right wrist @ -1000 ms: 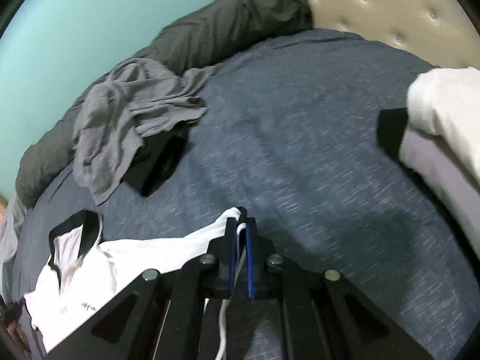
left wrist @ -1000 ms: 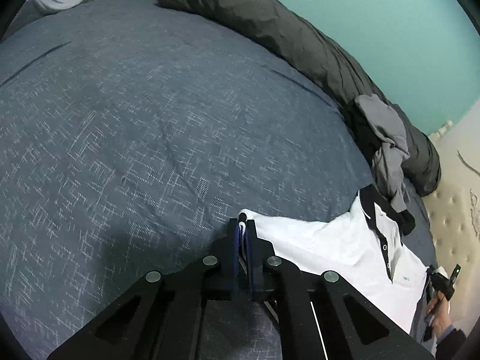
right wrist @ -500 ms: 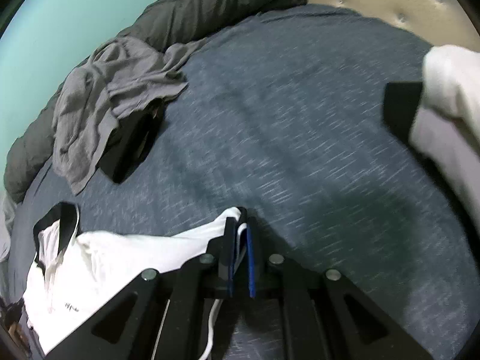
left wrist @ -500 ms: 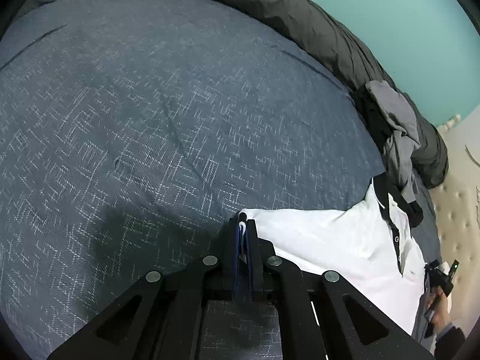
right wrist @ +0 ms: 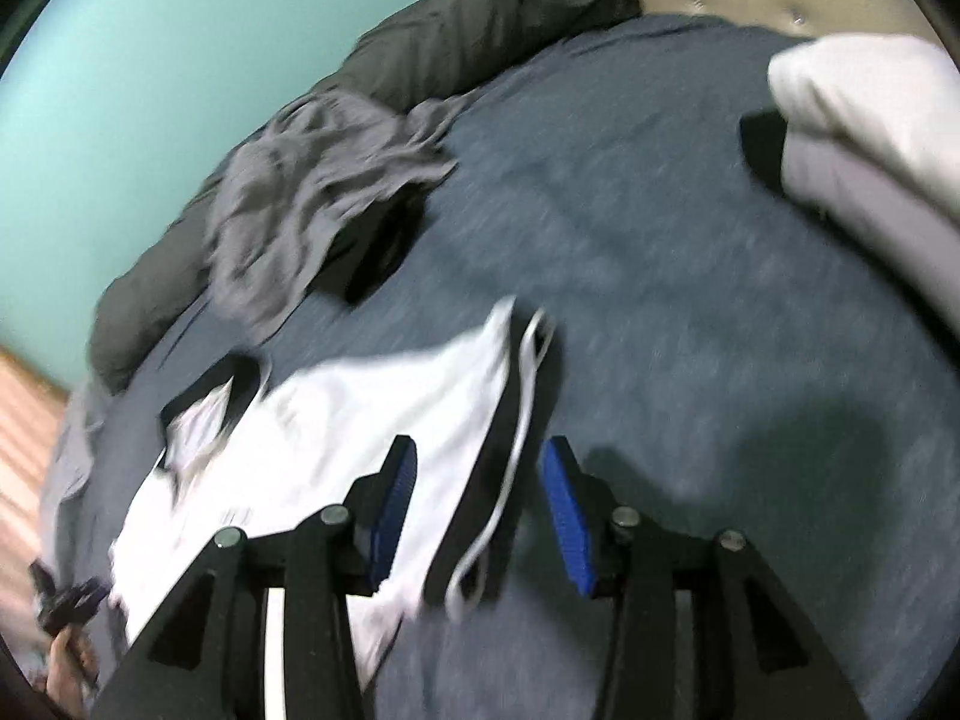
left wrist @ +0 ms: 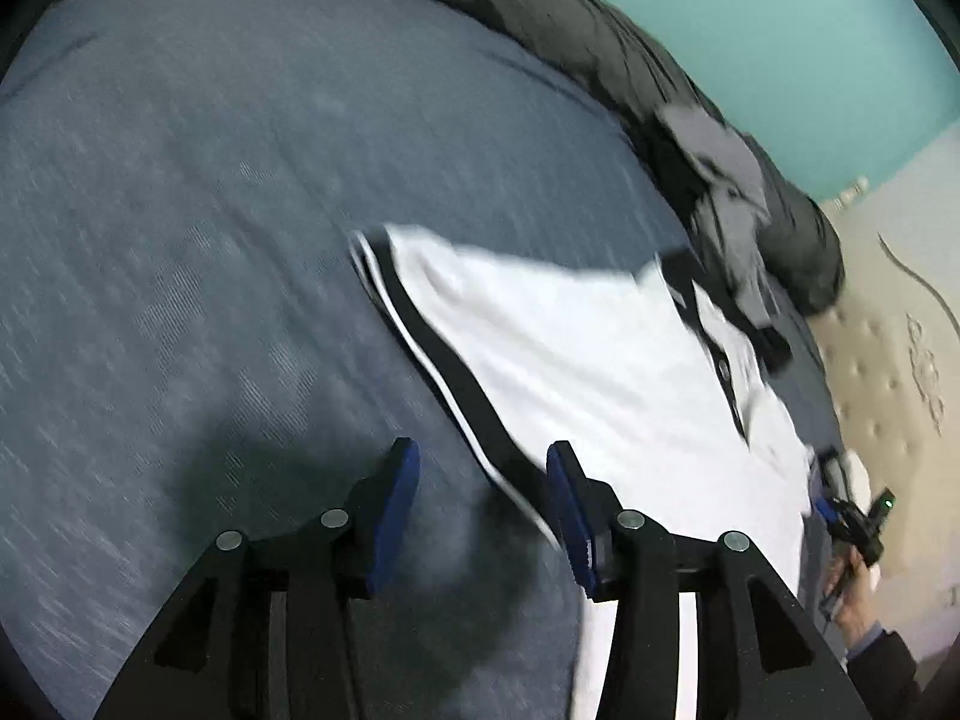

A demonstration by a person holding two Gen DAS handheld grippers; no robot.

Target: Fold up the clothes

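A white polo shirt (left wrist: 600,360) with a black collar and black-and-white striped trim lies spread on the blue bedspread (left wrist: 210,240). My left gripper (left wrist: 483,483) hovers at its near left edge. Its jaws are opening, and the striped trim runs loose between them, close to the right pad (left wrist: 567,498). In the right wrist view the same shirt (right wrist: 336,438) lies to the left. My right gripper (right wrist: 478,495) stands over its striped edge (right wrist: 510,450), jaws opening and pads clear of the cloth. Both views are motion-blurred.
A crumpled grey garment (right wrist: 300,192) lies over something black beside a rolled dark duvet (right wrist: 480,18) along the teal wall. Folded white and grey clothes (right wrist: 870,138) are stacked at the right. A beige tufted headboard (left wrist: 888,360) stands behind. A hand (left wrist: 852,594) holds the other gripper.
Both grippers were shut on the shirt's edge and have let go, jaws now apart. The shirt has dropped flat on the bed, farther ahead of the fingers.
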